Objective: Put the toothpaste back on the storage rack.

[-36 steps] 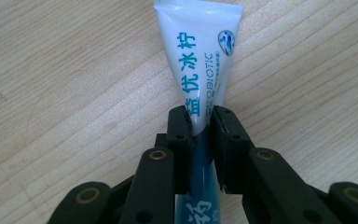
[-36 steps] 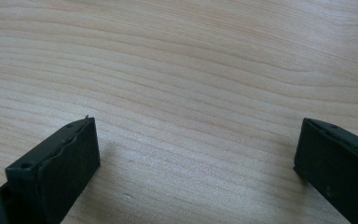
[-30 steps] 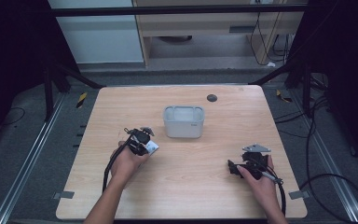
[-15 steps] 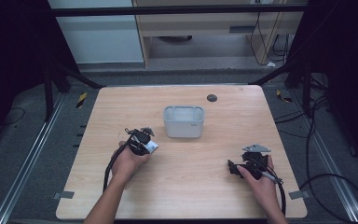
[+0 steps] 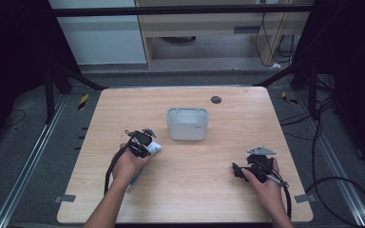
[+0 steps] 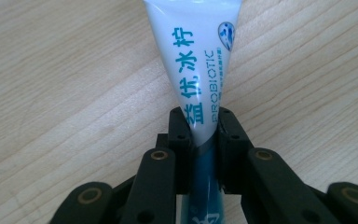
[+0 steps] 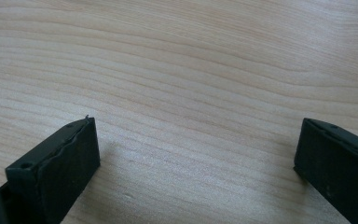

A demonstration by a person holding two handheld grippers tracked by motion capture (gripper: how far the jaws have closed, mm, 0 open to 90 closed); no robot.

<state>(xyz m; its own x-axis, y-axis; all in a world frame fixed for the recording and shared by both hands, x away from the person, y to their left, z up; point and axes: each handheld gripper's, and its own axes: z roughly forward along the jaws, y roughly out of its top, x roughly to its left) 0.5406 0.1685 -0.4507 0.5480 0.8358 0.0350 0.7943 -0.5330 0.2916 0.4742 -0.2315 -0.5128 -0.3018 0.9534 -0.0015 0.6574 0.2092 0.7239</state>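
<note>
Left tool [image 6: 199,135] has its two black jaws squeezed tight on a white tube [image 6: 198,70] with blue writing. The tube sticks out past the jaws, just over the wooden bench [image 5: 195,190]. From the high view, the left tool [image 5: 142,142] sits a little to the left of a small grey box [image 5: 187,124] in the middle of the bench. The tube [image 5: 154,147] pokes out toward that box but does not touch it.

Right tool [image 7: 196,154] is wide open, with nothing between its jaws, just bare wood. From above, the right tool [image 5: 240,171] rests low on the bench, well apart from the box and the tube.

Not much has changed since the earlier pictures. The left tool and the tube are in almost the same place as a second ago, near the box. The right tool has not moved either. The box and the small dark spot [image 5: 215,99] behind it stayed put.

So the tube looks picked up and ready. My guess is the next job is to carry it over the box and drop it in. That part is not done yet.
</note>
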